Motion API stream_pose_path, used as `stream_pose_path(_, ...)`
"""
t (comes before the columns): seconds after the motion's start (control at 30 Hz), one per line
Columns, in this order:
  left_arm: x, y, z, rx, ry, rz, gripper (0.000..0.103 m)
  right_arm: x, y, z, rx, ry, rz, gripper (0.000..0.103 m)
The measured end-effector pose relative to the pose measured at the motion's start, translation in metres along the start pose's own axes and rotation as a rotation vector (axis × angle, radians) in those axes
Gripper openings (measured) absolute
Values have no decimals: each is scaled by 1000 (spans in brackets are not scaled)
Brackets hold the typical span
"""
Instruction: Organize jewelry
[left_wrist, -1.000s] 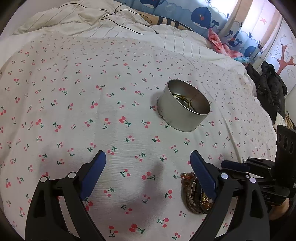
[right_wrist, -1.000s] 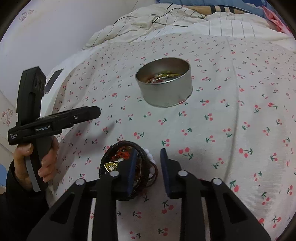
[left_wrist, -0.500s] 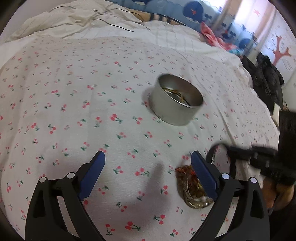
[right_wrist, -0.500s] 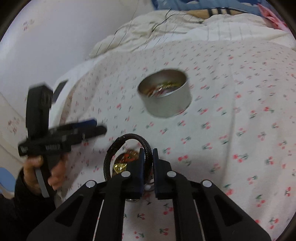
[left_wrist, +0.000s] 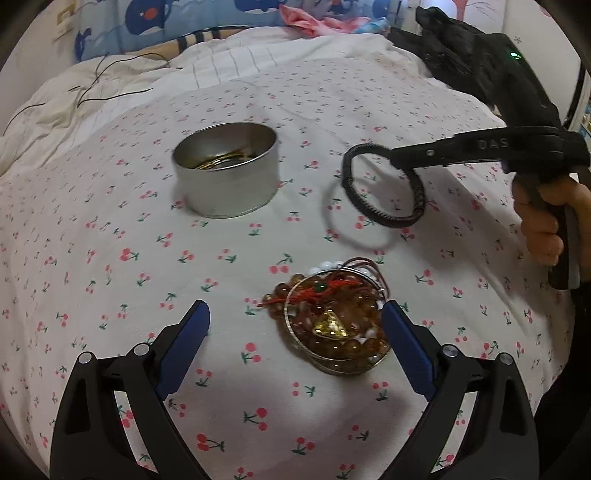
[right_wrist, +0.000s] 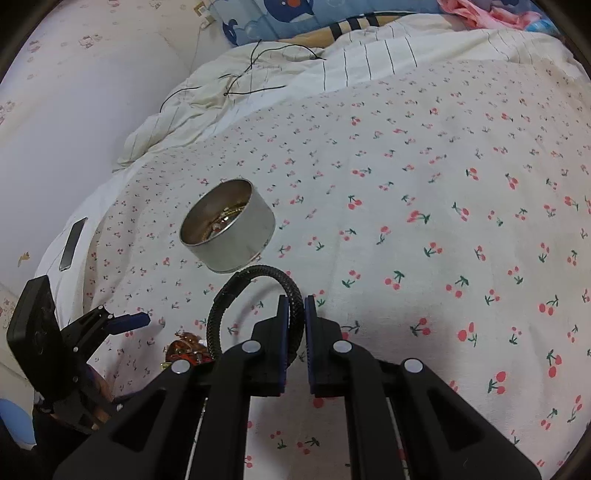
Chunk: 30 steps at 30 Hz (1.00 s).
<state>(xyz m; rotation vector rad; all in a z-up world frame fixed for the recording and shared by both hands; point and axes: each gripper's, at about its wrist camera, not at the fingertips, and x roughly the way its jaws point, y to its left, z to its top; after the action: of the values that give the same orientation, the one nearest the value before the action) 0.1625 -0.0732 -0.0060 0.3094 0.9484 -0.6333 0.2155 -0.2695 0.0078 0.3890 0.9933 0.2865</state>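
The right tool (right_wrist: 294, 306) is clamped narrow on a black braided bracelet (left_wrist: 384, 184), held in the air above the cherry-print bed sheet (left_wrist: 110, 258), between the round metal tin (left_wrist: 225, 170) and a heap of beaded bracelets (left_wrist: 332, 321). The left tool (left_wrist: 295, 332) gapes wide, empty, with the heap just inside its right finger. Gold bangles lie inside the tin, partly hidden by its wall. In the right wrist view the heap is mostly hidden behind the tool.
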Motion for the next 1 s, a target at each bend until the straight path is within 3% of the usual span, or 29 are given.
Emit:
stream_pose_path(0.13, -4, 4, 1, -41, -19, -78, 90, 8, -3, -2, 7, 26, -14, 9)
stream_pose_path(0.23, -3, 14, -1, -109, -9, -157, 69, 12, -6, -4, 14, 40, -22, 9)
stream_pose_path(0.3, 1, 23, -1, -176, 9, -211, 49, 16, -8, -4, 19, 48, -27, 9)
stream_pose_path(0.33, 3, 26, -1, -191, 18, -220, 45, 17, -8, -5, 21, 54, -28, 9)
stream_pose_path(0.57, 11, 34, -4, -241, 45, -223, 42, 22, -6, -7, 14, 70, -29, 9)
stream_pose_path(0.7, 15, 37, -4, -259, 59, -230, 25, 24, -6, -7, 16, 74, -32, 9)
stream_pose_path(0.83, 15, 41, -3, -284, 55, -238, 17, 26, -6, -7, 19, 80, -35, 9)
stream_pose_path(0.9, 15, 44, -4, -292, 58, -230, 8, 27, -6, -7, 20, 83, -35, 9)
stream_pose_path(1.0, 14, 44, -3, -290, 58, -223, 6, 29, -6, -7, 20, 87, -38, 9)
